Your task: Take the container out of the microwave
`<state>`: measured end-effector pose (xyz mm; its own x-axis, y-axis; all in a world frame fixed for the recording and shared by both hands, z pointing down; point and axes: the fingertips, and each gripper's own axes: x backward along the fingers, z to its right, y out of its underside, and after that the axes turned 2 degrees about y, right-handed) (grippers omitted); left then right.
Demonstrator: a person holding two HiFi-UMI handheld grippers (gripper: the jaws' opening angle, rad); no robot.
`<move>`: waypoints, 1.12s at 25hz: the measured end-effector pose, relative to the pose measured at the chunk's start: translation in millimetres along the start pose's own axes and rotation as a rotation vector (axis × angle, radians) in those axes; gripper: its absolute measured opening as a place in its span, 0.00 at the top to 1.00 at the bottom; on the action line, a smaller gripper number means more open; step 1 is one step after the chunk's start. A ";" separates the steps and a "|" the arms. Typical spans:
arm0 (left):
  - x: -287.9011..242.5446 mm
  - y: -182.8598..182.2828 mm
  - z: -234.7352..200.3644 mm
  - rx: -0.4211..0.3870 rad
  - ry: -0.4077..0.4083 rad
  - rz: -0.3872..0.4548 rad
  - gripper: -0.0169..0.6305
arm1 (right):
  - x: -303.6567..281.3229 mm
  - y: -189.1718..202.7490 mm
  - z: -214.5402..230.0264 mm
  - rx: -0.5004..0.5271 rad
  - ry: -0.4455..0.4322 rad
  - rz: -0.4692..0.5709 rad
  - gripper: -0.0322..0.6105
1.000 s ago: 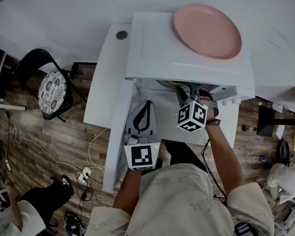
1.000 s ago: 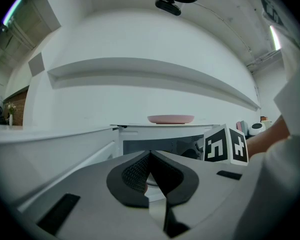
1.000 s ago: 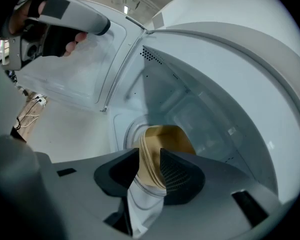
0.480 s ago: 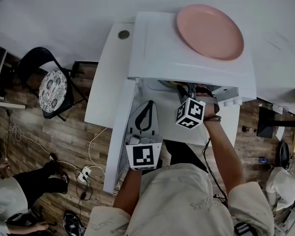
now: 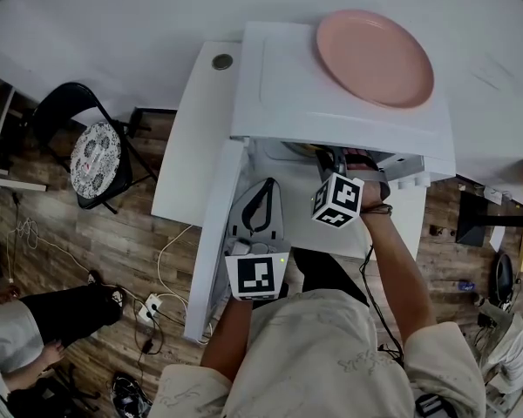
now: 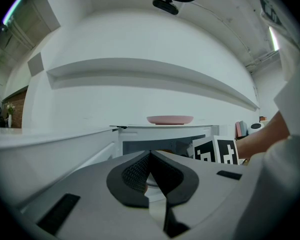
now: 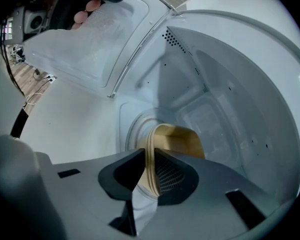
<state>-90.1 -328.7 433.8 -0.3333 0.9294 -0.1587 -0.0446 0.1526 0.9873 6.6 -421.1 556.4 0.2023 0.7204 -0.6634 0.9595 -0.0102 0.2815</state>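
The right claw (image 7: 149, 156) reaches into the cavity of the white box-shaped microwave (image 5: 279, 85) and is clamped on the ribbed rim of the tan, round-cornered container (image 7: 177, 141); its jaws have just been closing, and the rim now fills the gap between the dark pads. In the right gripper view the container sits low in the cavity at 6 o'clock, on the round turntable (image 7: 131, 126), with the perforated white walls rising from 12 to 3 o'clock. The left claw (image 6: 150, 156) has its jaws together with nothing between them; it hangs level outside the oven, at 7 o'clock of the opening in the head view, just beside the white microwave door (image 5: 211, 242), which is swung wide towards 7 o'clock. A flat round pink plate (image 5: 375, 57) lies on the microwave's top, towards its 1 o'clock corner; the oven stands on a white worktop (image 5: 187, 164).
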 end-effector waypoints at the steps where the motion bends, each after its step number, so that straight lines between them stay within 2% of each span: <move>1: 0.3 0.6 0.1 0.004 0.000 -0.005 0.96 | 0.7 -0.5 -0.2 0.000 -0.002 0.001 0.84; 7: 2.0 1.7 0.0 0.006 -0.001 -0.002 0.96 | 5.5 -3.4 -3.2 0.006 -0.016 0.006 0.85; 11: 1.3 -5.1 0.0 -0.011 -0.002 0.037 0.96 | 9.7 -2.1 -5.2 0.009 -0.025 0.003 0.85; 24: 17.0 -4.8 12.6 -0.006 0.028 0.017 0.96 | 37.5 -1.4 -15.9 0.007 -0.016 0.000 0.85; 28: 23.6 -8.7 16.7 -0.015 0.038 0.034 0.96 | 46.6 0.1 -23.9 0.004 -0.020 -0.006 0.85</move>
<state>-81.8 -302.5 421.2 -0.3706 0.9204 -0.1249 -0.0470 0.1157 0.9922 11.4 -370.9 542.1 0.2005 0.7062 -0.6790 0.9614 -0.0086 0.2749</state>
